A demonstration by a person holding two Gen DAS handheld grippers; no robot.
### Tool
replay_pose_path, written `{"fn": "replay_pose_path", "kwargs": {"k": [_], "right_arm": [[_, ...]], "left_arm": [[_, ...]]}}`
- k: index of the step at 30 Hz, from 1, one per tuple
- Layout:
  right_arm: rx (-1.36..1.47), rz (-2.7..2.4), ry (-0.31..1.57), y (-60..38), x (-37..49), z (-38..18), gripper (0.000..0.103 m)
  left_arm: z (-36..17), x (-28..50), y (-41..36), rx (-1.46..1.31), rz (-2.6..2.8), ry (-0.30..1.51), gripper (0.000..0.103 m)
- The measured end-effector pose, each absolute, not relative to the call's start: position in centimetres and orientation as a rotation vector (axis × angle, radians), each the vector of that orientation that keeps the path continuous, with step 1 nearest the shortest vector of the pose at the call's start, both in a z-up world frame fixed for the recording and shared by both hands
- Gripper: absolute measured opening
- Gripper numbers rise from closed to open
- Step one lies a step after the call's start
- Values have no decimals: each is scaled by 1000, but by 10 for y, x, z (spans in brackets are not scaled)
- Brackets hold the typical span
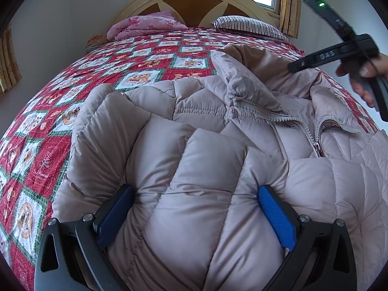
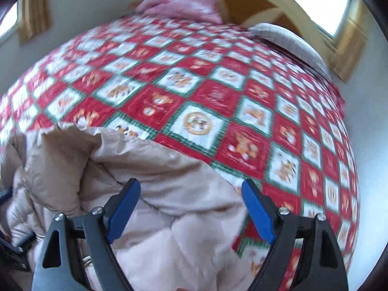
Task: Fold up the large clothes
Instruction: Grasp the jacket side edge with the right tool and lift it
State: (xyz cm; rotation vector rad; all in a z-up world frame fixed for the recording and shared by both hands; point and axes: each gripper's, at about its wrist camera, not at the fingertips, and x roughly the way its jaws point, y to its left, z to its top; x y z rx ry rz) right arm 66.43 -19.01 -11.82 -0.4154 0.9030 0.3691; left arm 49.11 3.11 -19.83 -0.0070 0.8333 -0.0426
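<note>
Blue pads (image 1: 277, 218) press puffy jacket (image 1: 194, 157) (zipper half-open).

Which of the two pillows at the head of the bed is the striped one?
The striped pillow lies on the window side, right in the left wrist view, with dark and white stripes. The pink pillow beside it is flowered and crumpled.

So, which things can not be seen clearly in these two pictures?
- Puffer jacket: in the left wrist view its lower part is cut off by the bottom edge.
- Right wrist view: motion blur smears the quilt pattern and pillows.
- Zipper pull: too small to read its state.
- Right hand-held gripper: contact with the jacket is unclear.
</note>
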Motion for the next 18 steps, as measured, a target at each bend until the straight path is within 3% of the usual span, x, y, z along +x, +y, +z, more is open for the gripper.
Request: {"fn": "replay_pose_path", "kwargs": {"k": [5,7,8,9,12,18], "right_arm": [[-532,457,960,-169,678,-140,82],[-589,460,971,-163,679,-148,58],[-613,446,960,-162,677,-149,36],[-630,440,946,-161,673,-149,20],[-634,436,909,-164,657,-141,9],[-688,404,764,-157,606,-118,5]], "left_arm": [[-198,491,31,-9,-44,833,102],[-198,491,31,-9,-43,832,102],[-198,491,31,-10,-43,832,102],[-198,491,31,-10,-43,832,102],[-198,491,31,-9,-43,832,102],[-198,491,31,-10,-44,832,102]]}}
